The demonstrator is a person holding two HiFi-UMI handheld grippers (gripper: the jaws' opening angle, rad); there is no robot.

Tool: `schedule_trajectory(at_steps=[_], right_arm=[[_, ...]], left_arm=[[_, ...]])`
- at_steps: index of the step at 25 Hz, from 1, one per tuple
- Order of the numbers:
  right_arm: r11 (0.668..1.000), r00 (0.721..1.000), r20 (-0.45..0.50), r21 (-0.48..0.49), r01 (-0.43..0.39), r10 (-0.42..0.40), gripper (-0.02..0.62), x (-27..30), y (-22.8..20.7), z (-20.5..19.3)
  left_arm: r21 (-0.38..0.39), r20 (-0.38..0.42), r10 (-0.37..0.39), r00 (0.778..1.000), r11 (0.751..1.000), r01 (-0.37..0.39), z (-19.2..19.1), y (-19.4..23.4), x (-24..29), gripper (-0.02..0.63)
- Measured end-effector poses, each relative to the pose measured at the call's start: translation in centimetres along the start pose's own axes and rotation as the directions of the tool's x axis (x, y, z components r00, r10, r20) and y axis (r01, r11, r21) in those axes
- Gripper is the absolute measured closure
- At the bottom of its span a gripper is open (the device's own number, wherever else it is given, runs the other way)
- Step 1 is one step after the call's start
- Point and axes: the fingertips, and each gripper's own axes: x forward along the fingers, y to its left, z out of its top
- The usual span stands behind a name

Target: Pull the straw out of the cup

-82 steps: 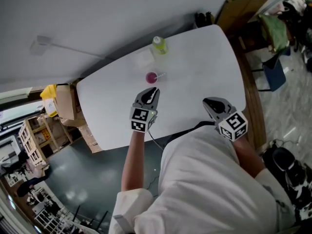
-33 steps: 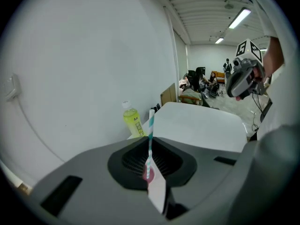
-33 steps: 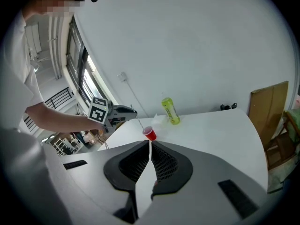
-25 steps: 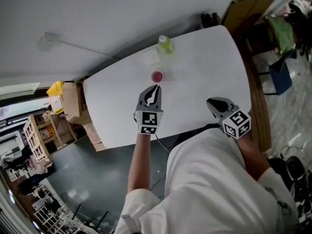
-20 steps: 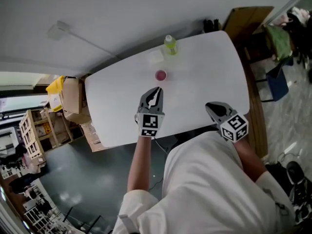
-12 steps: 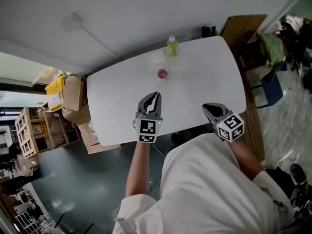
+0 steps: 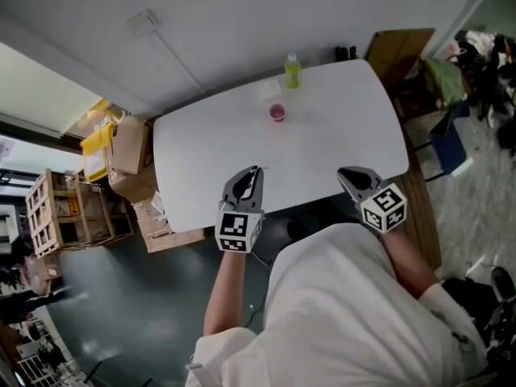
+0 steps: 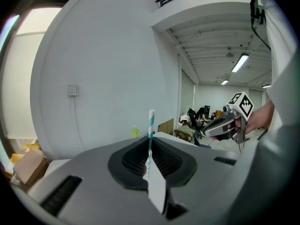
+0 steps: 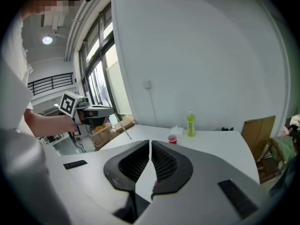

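Note:
In the left gripper view a white straw with teal stripes (image 8: 151, 121) stands upright, pinched between the jaws of my left gripper (image 8: 150, 143). That left gripper (image 7: 253, 171) hangs over the near edge of the white table (image 7: 347, 127), well back from the small pink cup (image 7: 277, 112) at the far side. The cup (image 9: 172, 139) has no straw in it. My right gripper (image 7: 347, 172) is shut with nothing in it, also at the near edge. From the right gripper (image 9: 150, 146) view the left gripper (image 9: 96, 111) shows at left with the straw (image 9: 124, 130) slanting down from it.
A green bottle (image 7: 292, 70) and a white tissue pack (image 7: 268, 89) stand behind the cup at the table's far edge. Cardboard boxes (image 7: 129, 147) and a yellow crate (image 7: 95, 139) lie on the floor to the left. A brown board (image 7: 399, 48) leans at the right.
Both grippers have drawn back from the cup toward the table's near edge and risen. The left one carries the straw, which was in the cup at first.

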Motion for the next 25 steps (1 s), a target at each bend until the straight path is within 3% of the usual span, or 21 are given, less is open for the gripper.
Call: schedule_trajectory(at_steps=[10,16,25], right_arm=[[0.999,0.997,0.052,-0.009,0.053,-0.052,0.555,-3.9,1.5,0.1],[0.999,0.996,0.079,-0.005,0.05,-0.05,0.555,-5.7,-0.2,0.4],[0.999,0.993,0.112,-0.038,-0.039,0.043,0.558,-7.7,-0.9,0.3]], left_arm=[[-0.052,0.018,-0.039,0.999,0.998,0.04,-0.8,-3.0,-4.4,0.583],[-0.077,0.037,-0.01,0.999,0.997,0.013,-0.3,-5.5,-5.4,0.583],[-0.159,0.083,0.069,0.994,0.986,-0.056,0.5,-8.2,-6.3,0.583]])
